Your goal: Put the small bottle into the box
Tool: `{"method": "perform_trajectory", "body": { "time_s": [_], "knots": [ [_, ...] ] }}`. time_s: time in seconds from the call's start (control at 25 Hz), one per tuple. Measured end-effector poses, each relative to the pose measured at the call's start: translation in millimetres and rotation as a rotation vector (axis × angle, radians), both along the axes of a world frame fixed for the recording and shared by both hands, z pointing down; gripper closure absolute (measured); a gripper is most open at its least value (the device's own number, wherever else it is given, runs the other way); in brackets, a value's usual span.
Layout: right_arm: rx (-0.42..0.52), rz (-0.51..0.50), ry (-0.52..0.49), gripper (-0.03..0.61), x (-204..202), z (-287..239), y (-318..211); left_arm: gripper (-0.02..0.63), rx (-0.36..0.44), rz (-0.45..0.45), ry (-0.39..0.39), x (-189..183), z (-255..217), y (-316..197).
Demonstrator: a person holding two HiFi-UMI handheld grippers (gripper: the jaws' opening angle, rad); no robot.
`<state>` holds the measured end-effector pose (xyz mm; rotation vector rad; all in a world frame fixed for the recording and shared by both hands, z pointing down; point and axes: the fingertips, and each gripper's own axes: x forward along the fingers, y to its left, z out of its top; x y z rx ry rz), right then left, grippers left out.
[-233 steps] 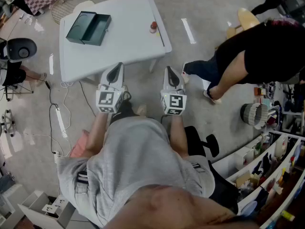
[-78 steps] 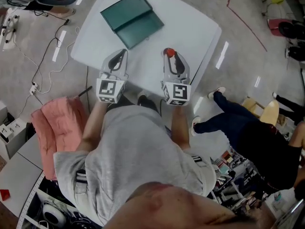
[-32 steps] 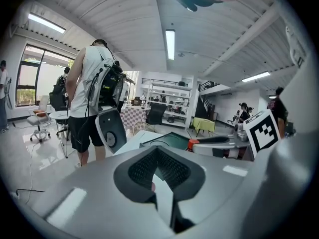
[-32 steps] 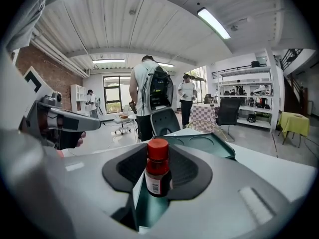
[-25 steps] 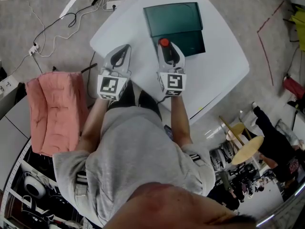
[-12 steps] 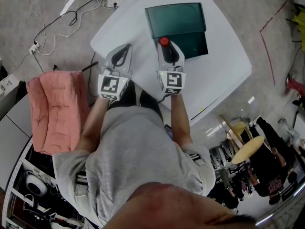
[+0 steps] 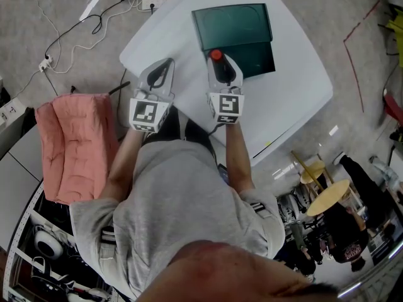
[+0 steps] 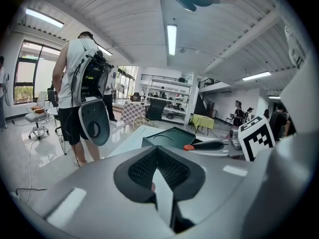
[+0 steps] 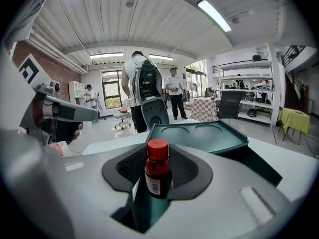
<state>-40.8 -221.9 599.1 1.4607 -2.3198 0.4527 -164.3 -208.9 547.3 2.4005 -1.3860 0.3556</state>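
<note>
Worktop: white. Box: green, open, at the far edge. My left gripper: fingers pressed together, empty. My right gripper: fingers grasping the bottle, upright, red-capped, at the box's near edge.

The white table lies below the jaws of the left gripper and the right gripper. To the left of the left jaws and behind them, a pink cushion sits low down. White cables curl on the floor ahead and to the left. Far ahead of the left jaws stands a person with a backpack, with a grey chair back close by. A long ceiling lamp glows high above. Far ahead of the right jaws, off to the right, are shelves and a yellow-green table.
</note>
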Motion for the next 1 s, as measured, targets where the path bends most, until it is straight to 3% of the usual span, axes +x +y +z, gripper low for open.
{"method": "perform_trajectory", "body": {
  "time_s": [0.68, 0.84, 1.0],
  "knots": [
    [-0.012, -0.019, 0.040, 0.434, -3.5, 1.9, 4.6, 0.603, 0.013, 0.007, 0.004, 4.1, -5.9, 1.3],
    [-0.013, -0.023, 0.039, 0.413, -4.2, 3.4, 7.2, 0.603, 0.018, 0.011, 0.004, 6.2, -7.8, 2.9],
    [-0.005, -0.030, 0.020, 0.351, -6.5, 0.2, 9.5, 0.603, 0.027, 0.017, 0.002, 5.7, -9.0, 5.6]
  ]
}}
